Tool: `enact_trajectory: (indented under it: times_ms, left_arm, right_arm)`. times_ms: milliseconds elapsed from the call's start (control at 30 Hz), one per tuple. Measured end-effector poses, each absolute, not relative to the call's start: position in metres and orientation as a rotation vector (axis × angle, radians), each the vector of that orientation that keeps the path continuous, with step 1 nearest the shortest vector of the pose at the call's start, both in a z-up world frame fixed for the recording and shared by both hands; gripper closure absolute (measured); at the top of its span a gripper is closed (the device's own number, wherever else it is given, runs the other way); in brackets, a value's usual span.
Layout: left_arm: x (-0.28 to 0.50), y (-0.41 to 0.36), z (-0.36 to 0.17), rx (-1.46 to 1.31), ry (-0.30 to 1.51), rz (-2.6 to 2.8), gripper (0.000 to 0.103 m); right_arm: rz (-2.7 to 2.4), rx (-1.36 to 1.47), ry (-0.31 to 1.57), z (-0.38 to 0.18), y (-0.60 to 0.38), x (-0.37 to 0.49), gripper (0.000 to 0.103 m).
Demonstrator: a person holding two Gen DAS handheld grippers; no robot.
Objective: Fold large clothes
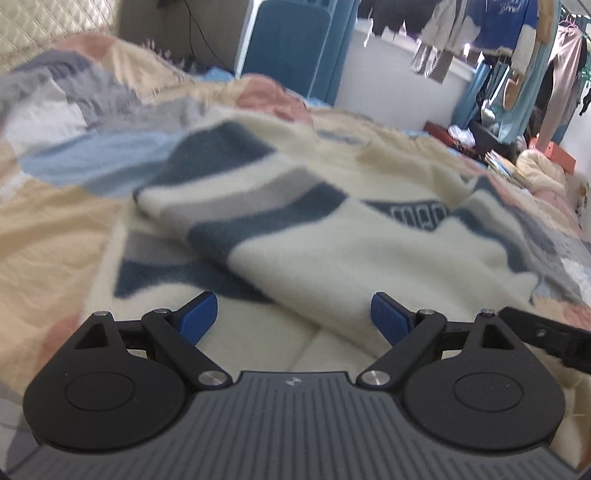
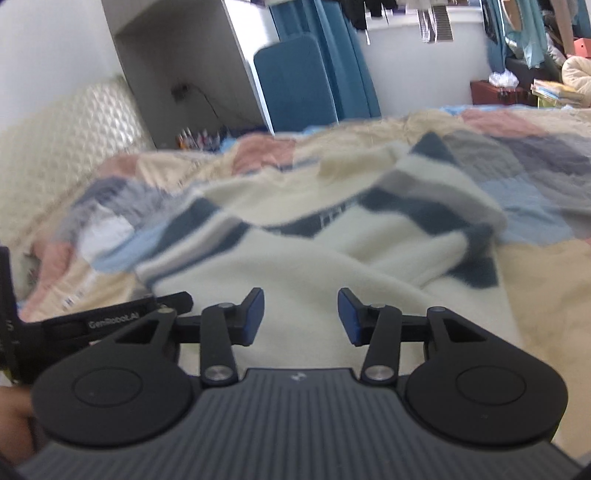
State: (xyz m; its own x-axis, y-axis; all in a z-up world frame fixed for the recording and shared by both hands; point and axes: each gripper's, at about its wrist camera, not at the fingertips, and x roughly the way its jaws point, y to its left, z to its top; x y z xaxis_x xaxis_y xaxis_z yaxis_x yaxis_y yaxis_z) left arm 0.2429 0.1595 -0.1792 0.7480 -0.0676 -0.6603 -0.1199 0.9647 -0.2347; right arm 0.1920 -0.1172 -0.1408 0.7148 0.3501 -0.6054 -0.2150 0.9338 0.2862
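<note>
With the cream fleece sweater banded in dark blue and grey (image 1: 325, 236) lying half-folded on the patchwork-quilted bed (image 1: 48, 221), both the left hand-held gripper (image 1: 293, 317) and right hand-held gripper (image 2: 301, 315) hover released and empty, so I'd pinch the lower hem at both corners evenly before lifting.

Both wrist views look down closely over the same sweater (image 1: 317, 236).

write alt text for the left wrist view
The left gripper, its jaws wide open and empty, hovers over a cream sweater with dark blue and grey stripes, lying rumpled on a patchwork bedspread. Clothes hang in the background.
</note>
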Motion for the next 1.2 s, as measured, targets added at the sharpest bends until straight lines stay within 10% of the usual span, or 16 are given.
enact_trajectory:
  times_ms: [500, 1067, 1200]
  left_arm:
    - [0.255, 0.156, -0.198, -0.273, 0.763, 0.025, 0.011]
    - [0.163, 0.19, -0.151, -0.407, 0.82, 0.216, 0.011]
    - [0.137, 0.203, -0.133, -0.412, 0.854, 0.283, 0.01]
  right_arm:
    - [0.245, 0.237, 0.8, -0.179, -0.111, 0.218, 0.057]
    - [0.207, 0.272, 0.773, -0.098, -0.183, 0.144, 0.055]
    - [0.192, 0.236, 0.839, -0.098, -0.205, 0.132, 0.019]
